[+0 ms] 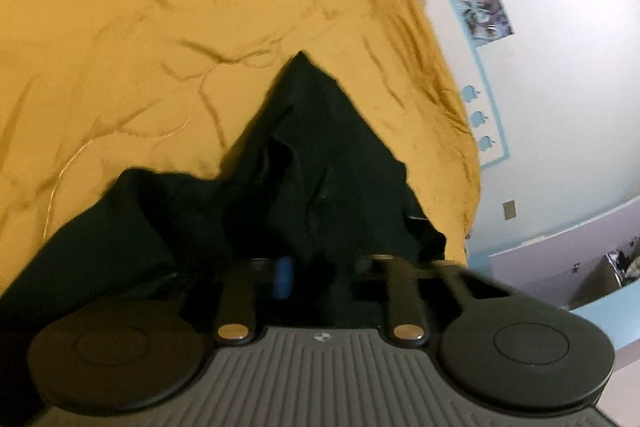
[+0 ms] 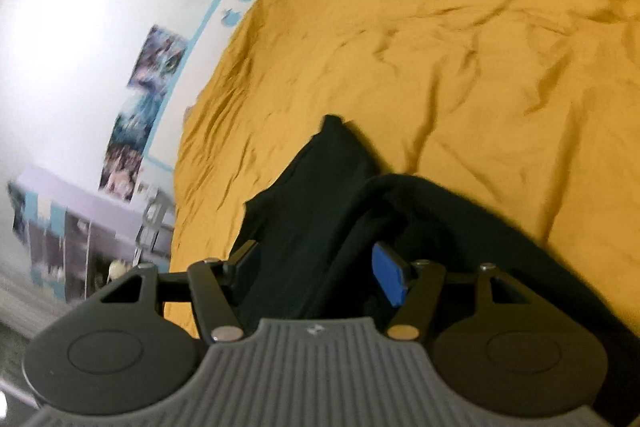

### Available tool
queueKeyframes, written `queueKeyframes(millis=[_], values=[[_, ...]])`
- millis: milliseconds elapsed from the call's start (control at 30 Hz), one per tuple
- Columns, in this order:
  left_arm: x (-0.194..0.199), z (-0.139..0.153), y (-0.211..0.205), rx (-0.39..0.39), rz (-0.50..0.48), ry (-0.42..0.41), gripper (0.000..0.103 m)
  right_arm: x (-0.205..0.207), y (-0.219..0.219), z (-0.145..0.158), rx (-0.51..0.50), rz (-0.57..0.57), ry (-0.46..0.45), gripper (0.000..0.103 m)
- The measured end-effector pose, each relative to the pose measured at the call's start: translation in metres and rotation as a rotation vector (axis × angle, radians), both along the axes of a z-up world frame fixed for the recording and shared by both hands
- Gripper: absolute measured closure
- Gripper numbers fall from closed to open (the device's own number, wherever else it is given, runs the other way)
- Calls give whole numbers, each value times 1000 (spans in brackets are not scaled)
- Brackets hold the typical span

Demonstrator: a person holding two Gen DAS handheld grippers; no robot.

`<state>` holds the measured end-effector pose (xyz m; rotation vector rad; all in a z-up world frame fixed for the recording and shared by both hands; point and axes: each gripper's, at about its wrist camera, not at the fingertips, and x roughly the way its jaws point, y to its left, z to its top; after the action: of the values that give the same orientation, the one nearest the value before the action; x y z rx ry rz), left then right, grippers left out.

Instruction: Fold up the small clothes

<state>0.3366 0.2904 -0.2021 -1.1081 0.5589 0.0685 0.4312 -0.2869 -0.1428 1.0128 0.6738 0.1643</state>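
Jaws of left gripper (image 1: 298, 277) pinch crumpled dark garment (image 1: 312, 147); mustard sheet (image 1: 140, 27) wrinkled.

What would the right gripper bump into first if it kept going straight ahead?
Most likely the dark garment. The right gripper stands open with that cloth already lying between its fingers and stretching on ahead. Past the cloth's far tip comes the yellow bedcover. Depth is hard to judge here.

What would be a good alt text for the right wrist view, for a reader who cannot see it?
A dark garment lies bunched on a mustard-yellow bedsheet, between the spread fingers of the right gripper, which do not press it. On the left, a white wall with posters.
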Motion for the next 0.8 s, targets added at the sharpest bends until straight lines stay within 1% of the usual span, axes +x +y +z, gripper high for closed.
queueKeyframes(millis=[67, 167, 200, 267, 300, 367, 400, 467, 533, 600, 633, 667, 700, 733, 767, 800], values=[[-7, 9, -2, 43, 6, -43, 88, 5, 1, -2, 8, -5, 17, 43], [-26, 29, -3, 82, 41, -141, 88, 12, 2, -7, -9, -9, 26, 43], [-29, 32, -3, 100, 38, -146, 89, 16, 3, -10, -3, -15, 31, 42], [-30, 28, -4, 114, 35, -108, 89, 24, 3, -17, 25, -16, 41, 42], [-30, 21, -3, 110, 34, -67, 89, 27, 2, -22, 43, -32, 62, 42], [-32, 2, -4, 79, 39, 17, 89, 33, 2, -29, 79, -61, 98, 42], [-34, -7, -4, 59, 35, 36, 89, 35, 1, -32, 100, -77, 110, 42], [-37, -14, -5, 59, 33, 30, 89, 39, -1, -36, 115, -116, 141, 42], [-38, -9, -8, 79, 35, 31, 89, 42, -4, -40, 125, -156, 153, 43], [-40, -1, -9, 76, 37, 14, 89, 43, -5, -41, 127, -189, 158, 46], [-43, 2, -8, 79, 39, -1, 89, 42, -6, -39, 116, -205, 173, 63], [-47, 7, -8, 90, 44, -16, 89, 40, -7, -38, 96, -217, 194, 99], [-49, 10, -10, 98, 49, -20, 95, 37, -9, -36, 86, -211, 203, 100], [-50, 9, -10, 110, 58, 1, 95, 33, -11, -36, 80, -208, 192, 101], [-50, 5, -8, 119, 58, 41, 94, 29, -12, -36, 56, -211, 194, 102], [-49, -1, -5, 97, 46, 70, 93, 27, -14, -40, 52, -211, 202, 103]])
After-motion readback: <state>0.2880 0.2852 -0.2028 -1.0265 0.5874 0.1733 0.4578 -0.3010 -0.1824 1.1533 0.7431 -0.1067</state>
